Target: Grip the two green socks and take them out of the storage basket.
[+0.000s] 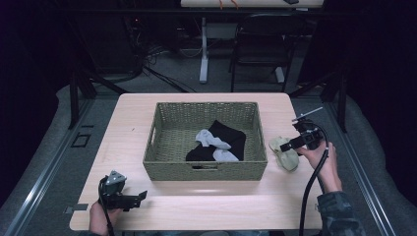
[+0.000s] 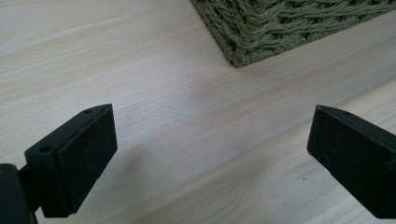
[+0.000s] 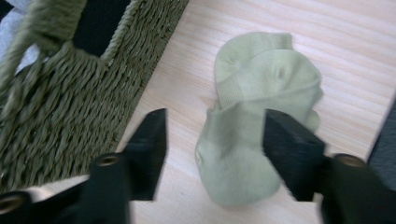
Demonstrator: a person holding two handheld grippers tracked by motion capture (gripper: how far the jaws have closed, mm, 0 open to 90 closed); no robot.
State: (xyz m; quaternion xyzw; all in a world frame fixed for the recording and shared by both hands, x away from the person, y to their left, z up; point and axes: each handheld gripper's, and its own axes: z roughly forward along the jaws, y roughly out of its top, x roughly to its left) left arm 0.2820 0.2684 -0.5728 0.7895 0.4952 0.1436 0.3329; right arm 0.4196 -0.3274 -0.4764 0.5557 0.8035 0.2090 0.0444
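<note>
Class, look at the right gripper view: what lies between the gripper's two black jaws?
The pale green socks lie between the open jaws of the right gripper, flat on the wooden table beside the woven basket. The jaws have not closed on them.

High view looks down on the table; gripper views sit close, sharing the basket.

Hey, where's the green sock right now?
In the high view the green sock lies on the table, just right of the wicker basket, under the open right claw.
</note>
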